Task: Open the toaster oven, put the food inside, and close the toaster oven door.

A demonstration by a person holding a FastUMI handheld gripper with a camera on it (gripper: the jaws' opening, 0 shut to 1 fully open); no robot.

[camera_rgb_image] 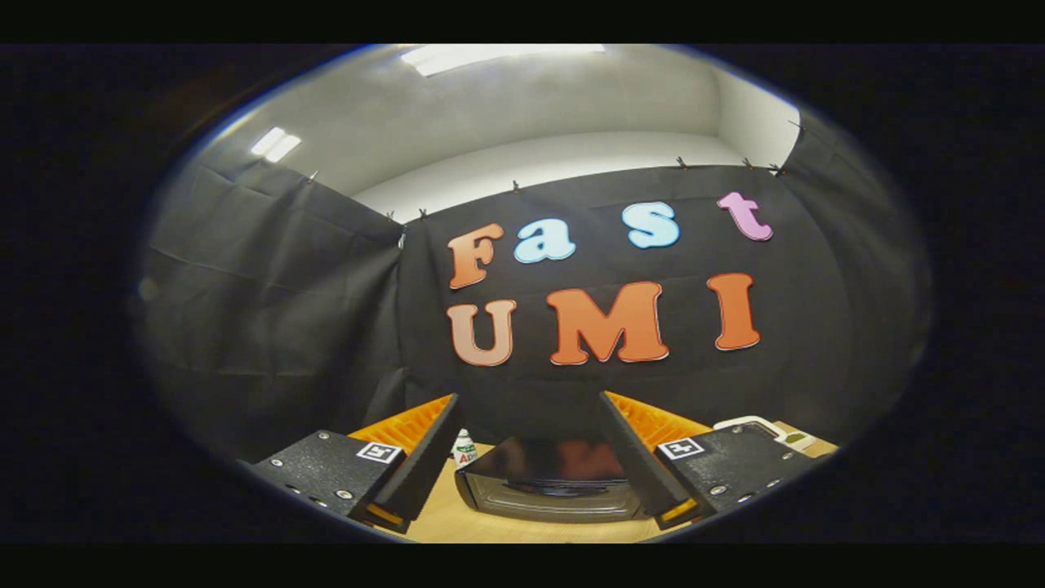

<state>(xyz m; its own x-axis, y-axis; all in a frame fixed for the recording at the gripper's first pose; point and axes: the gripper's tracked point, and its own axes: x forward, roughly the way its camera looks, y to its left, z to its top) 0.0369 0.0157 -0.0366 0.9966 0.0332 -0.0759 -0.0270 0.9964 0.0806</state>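
Step in hand, as judged: approach, ahead of opening; nothing yet done. Gripper (526, 457) spread wide, holding nothing, fingers raised above the tabletop (457, 523) and short of any contact.

Toaster oven (549, 488) on the wooden tabletop, just ahead of the fingers and framed between them, front turned toward the gripper. Door apparently closed, glass dark and reflective; a handle along the upper part of the door suspected but not clearly resolved. Interior not visible. Food not identified with any certainty.

Next move, as judged: descent and advance toward the top edge of the door, fingers narrowed to take the handle, then a pull outward and down. Handle position to be confirmed on closer approach, since glare on the glass obscures it.

Other items: small bottle (464, 448) with a white cap, beside the oven's left rear corner, just inside the left finger; near the approach line but apart from the door's swing. Pale tray-like object (767, 429) beyond the right finger, toward the tabletop's right edge, contents too small to tell. No obstruction noted directly before the door.
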